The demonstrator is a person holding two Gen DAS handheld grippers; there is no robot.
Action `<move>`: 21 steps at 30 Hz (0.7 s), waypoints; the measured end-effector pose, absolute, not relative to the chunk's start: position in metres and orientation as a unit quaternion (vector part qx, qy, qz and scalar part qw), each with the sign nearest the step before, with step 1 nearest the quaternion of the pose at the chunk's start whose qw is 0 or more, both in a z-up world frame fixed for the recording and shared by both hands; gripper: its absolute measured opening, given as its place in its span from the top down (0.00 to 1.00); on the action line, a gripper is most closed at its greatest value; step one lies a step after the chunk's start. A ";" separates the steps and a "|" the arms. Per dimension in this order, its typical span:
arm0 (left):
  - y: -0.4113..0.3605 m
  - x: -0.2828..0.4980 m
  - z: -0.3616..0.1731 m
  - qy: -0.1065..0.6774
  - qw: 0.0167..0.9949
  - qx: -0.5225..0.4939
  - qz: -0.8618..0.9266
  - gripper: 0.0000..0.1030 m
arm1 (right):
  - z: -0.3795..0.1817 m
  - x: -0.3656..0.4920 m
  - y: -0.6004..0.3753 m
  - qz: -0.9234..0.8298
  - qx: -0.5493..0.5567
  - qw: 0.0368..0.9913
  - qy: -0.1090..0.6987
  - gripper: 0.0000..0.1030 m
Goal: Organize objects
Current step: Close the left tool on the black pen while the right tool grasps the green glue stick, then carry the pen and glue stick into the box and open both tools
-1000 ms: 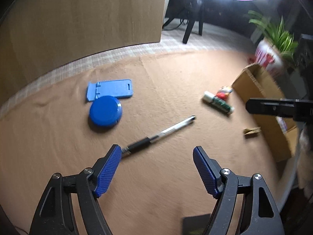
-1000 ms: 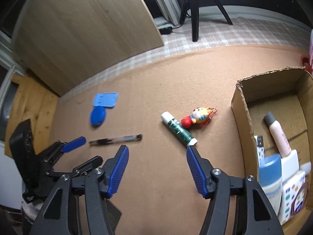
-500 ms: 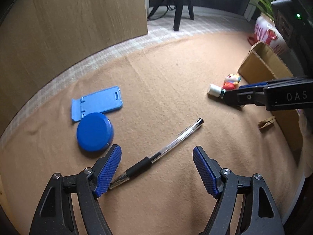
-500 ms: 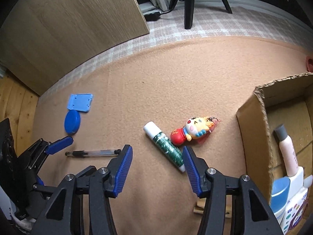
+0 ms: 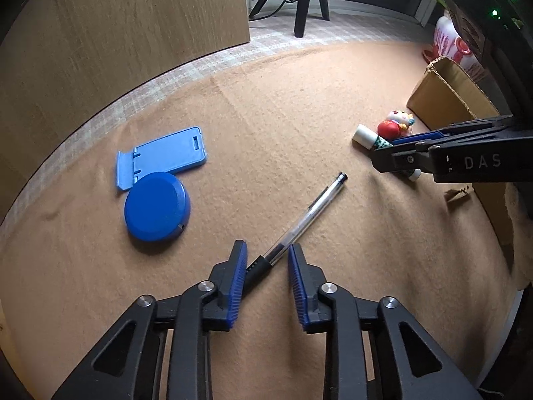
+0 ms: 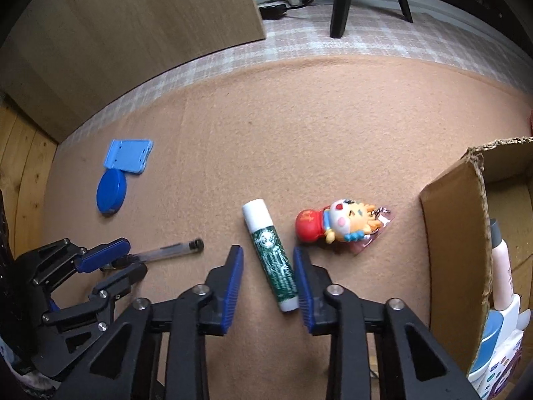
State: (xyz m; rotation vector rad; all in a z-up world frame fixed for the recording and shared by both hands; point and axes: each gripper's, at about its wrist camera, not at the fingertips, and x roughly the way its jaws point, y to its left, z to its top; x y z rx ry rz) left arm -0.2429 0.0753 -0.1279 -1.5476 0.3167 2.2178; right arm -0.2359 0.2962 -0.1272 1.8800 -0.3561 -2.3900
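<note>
Left wrist view: left gripper (image 5: 266, 253) at 6 o'clock, pointing steeply down at tan mat (image 5: 299, 100); jaws just narrowed but not clamped, straddling dark grip end of pen (image 5: 309, 213). Pen flat on mat, slanting from between pads up toward 1 o'clock, cap end well clear of gripper. Whether left pad touches the grip, cannot tell. Round blue case (image 5: 156, 210) at 9 o'clock, just beside gripper; blue stand (image 5: 163, 151) touching its far edge, toward 10 o'clock. Right gripper (image 5: 386, 153) reaching in from 3 o'clock, over glue stick (image 5: 364, 135), white cap poking out past its tip. Doll (image 5: 394, 126) just beyond stick, cardboard box (image 5: 446, 100) at 2 o'clock. Right wrist view: right gripper at 6 o'clock, jaws just drawn in, still parted, green glue stick lying lengthwise between pads, white cap toward 12 o'clock. Clear gap at left pad; lower end close against right pad, contact uncertain. Doll on its side at 2 o'clock of stick, near but apart. Box at 3 o'clock, open, bottle (image 6: 498, 266) and other packs inside. Left gripper at 8 o'clock, pads either side of pen. Case and stand at 10 o'clock, well apart.
</note>
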 end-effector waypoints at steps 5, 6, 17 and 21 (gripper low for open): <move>0.071 -0.232 -0.127 0.102 0.200 -0.557 0.799 0.82 | -0.128 -0.223 0.292 -0.783 0.612 0.046 -0.103 0.86; 0.070 -0.229 -0.127 0.097 0.197 -0.558 0.800 0.83 | -0.128 -0.219 0.293 -0.784 0.610 0.047 -0.106 0.86; 0.024 -0.184 -0.131 -0.079 0.154 -0.570 0.803 0.87 | -0.126 -0.166 0.299 -0.794 0.589 0.061 -0.138 0.87; 0.012 -0.170 -0.132 -0.118 0.145 -0.565 0.804 0.88 | -0.125 -0.152 0.298 -0.796 0.586 0.067 -0.137 0.87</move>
